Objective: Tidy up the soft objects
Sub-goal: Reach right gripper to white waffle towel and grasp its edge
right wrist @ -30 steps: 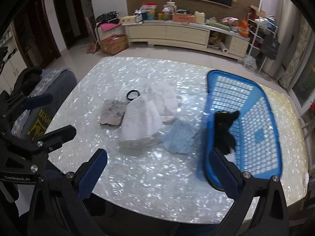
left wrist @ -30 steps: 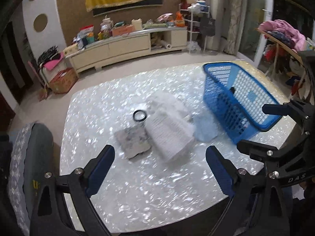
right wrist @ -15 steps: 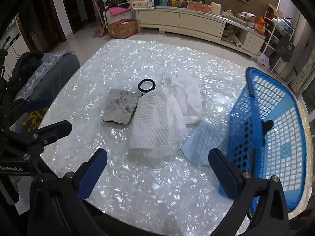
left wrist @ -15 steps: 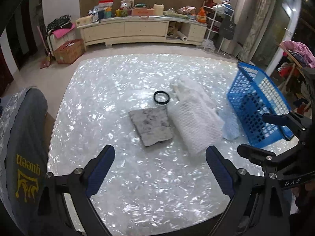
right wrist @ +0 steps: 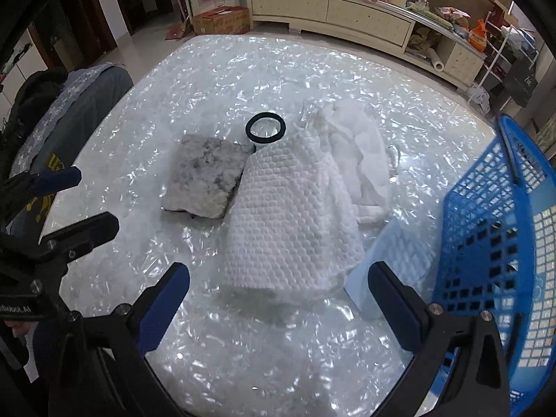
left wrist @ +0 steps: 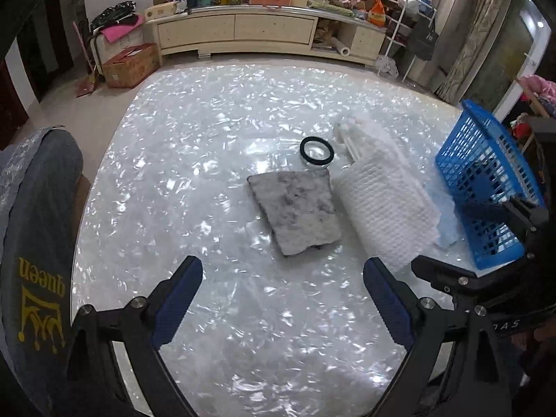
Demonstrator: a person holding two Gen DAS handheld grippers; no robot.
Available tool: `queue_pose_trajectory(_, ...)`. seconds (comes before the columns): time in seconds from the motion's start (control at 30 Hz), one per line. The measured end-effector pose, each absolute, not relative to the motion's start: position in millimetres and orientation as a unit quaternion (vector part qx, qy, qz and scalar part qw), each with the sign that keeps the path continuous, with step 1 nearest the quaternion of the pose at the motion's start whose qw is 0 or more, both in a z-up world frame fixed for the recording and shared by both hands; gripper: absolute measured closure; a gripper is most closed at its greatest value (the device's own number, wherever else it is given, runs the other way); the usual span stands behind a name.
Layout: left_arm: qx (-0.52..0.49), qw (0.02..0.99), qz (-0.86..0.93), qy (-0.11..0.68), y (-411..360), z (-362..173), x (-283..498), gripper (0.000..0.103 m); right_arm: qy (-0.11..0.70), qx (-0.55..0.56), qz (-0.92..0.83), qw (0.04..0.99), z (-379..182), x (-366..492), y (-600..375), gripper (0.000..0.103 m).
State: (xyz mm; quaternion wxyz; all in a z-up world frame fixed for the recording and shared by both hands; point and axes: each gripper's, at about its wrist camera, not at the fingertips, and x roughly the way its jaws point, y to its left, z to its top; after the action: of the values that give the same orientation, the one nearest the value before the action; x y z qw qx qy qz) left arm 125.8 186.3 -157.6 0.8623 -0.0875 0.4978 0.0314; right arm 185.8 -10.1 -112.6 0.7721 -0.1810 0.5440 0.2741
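Nearest the cameras, both sets of jaws stand wide apart with nothing between them: the left gripper hangs over bare worktop short of the grey mottled cloth, and the right gripper hangs over the near end of the white waffle towel. This looks like the approach before a first pick, with nothing touched as yet. The towel seems the likely target for the right side. Its long axis runs away from the camera towards the far side of the worktop, narrowing at the far end, so the next move would call for lowering onto its near, wider edge and pinching a fold there. Just beside it on the right lies a pale blue cloth, partly tucked under the towel's corner, and next to that stands the blue basket, probably where the soft things go. The grey cloth touches the towel's left edge and lies skewed to it. Further off lie crumpled white fabric and a black ring.
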Motion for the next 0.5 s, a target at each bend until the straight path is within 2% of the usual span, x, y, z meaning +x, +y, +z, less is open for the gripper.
queue_pose_trajectory(0.33,-0.086,0.851,0.018,0.517,198,-183,140,0.01,0.562,-0.204,0.271,0.755,-147,204,17,0.0)
queue_pose_trajectory(0.4,-0.081,0.85,0.021,0.519,199,-187,141,0.01,0.565,-0.21,0.264,0.753,-154,208,20,0.003)
queue_pose_trajectory(0.47,-0.077,0.85,0.022,0.52,199,-190,143,0.01,0.57,-0.214,0.259,0.75,-161,210,22,0.012)
queue_pose_trajectory(0.5,-0.076,0.85,0.021,0.521,200,-191,144,0.01,0.573,-0.216,0.255,0.748,-165,211,23,0.013)
